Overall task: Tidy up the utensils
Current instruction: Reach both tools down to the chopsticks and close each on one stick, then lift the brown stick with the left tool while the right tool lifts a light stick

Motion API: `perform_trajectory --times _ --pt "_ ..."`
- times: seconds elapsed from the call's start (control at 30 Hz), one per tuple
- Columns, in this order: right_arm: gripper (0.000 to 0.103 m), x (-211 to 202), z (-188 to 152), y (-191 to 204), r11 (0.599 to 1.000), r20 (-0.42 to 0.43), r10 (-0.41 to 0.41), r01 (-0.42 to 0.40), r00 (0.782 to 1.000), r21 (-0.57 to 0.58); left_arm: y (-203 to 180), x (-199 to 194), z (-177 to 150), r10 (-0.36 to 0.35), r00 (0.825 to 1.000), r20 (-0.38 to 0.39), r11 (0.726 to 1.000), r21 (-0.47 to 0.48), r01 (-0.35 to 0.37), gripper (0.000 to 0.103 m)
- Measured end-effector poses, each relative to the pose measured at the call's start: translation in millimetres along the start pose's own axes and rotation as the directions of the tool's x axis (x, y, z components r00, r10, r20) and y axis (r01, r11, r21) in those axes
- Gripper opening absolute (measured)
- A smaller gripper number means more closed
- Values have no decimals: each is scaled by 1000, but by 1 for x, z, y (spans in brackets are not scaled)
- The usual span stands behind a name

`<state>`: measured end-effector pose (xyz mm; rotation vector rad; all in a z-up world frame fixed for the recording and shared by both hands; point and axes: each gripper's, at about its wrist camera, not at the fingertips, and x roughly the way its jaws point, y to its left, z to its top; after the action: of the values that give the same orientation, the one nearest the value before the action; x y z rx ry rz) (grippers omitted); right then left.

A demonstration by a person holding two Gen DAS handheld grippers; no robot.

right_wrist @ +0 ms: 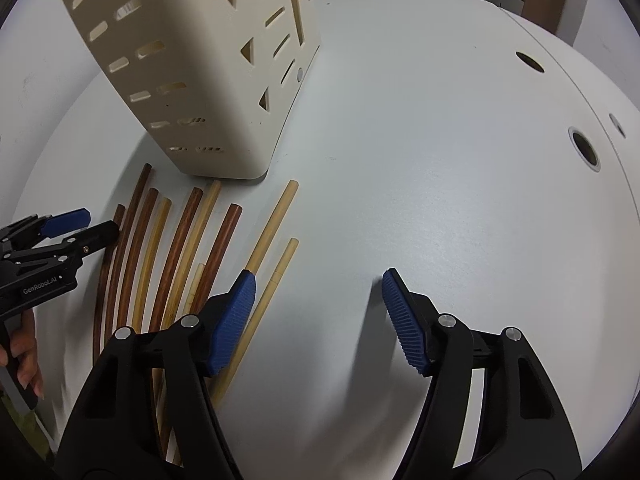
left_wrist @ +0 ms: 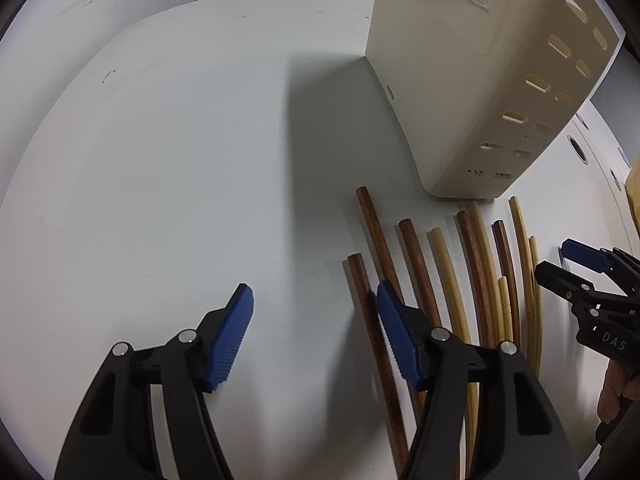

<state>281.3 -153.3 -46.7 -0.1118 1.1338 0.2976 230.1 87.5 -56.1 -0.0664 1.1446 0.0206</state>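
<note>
**A:** How far along is the sorting?

**B:** Barely begun, by my reading. All the loose chopsticks lie flat on the white tabletop, and none shows through the slots of the cream perforated plastic utensil holder. Its top is out of view, so I cannot tell whether anything already stands inside.

**A:** Where is the pile exactly?

**B:** Just in front of the holder's near corner. The dark reddish-brown wooden chopsticks sit mixed with the pale bamboo chopsticks; two pale ones lie a little apart on the right edge of the group.

**A:** Which way do they run?

**B:** Roughly parallel, long axes going near to far, the visible ends pointing toward the holder. The near ends pass under the grippers, so I can't see them. The rightmost pale pair slants slightly to the right as it goes far.

**A:** And the grippers?

**B:** The left gripper has its blue ribbed pads spread wide and holds nothing, hovering at the pile's left edge. The right gripper is likewise spread and empty, its left pad over the rightmost pale sticks.

**A:** So what remains?

**B:** Seemingly everything: picking up the sticks and standing them in the holder.
</note>
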Motion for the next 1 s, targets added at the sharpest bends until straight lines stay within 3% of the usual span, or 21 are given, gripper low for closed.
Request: perform_trajectory --times 0.17,0.27,0.33,0.43,0.5,0.53,0.6,0.73,1.0 --pt "57 -2 -4 10 998 1 -53 53 999 -32 -6 1 1 43 999 7 999 32 -43 44" --pt "54 -4 -7 15 997 0 -52 52 999 -49 -10 0 2 33 999 -2 998 60 -33 39" --pt "43 -6 -7 17 998 -6 -48 47 999 -51 -12 1 4 30 999 -10 997 67 -30 33" --pt "28 -9 -8 20 998 -3 -39 39 999 -56 -16 -1 2 34 999 -21 997 76 -33 14" --pt "20 -9 -8 20 998 -4 -33 33 999 -52 -16 0 3 39 999 -20 996 83 -37 11" --pt "10 -9 -7 19 998 -6 -30 29 1000 -49 -16 0 4 38 999 -17 996 81 -37 10" --pt "6 -9 -5 17 999 -1 -19 19 1000 -37 -18 -2 3 37 999 -14 997 72 -36 7" --pt "4 -12 -2 9 1000 19 26 -26 999 2 -14 -6 6 2 1000 0 999 48 -2 7" --pt "4 -55 1 14 991 169 126 -131 978 16 -24 -56 12 -68 986 154 997 40 63 7"
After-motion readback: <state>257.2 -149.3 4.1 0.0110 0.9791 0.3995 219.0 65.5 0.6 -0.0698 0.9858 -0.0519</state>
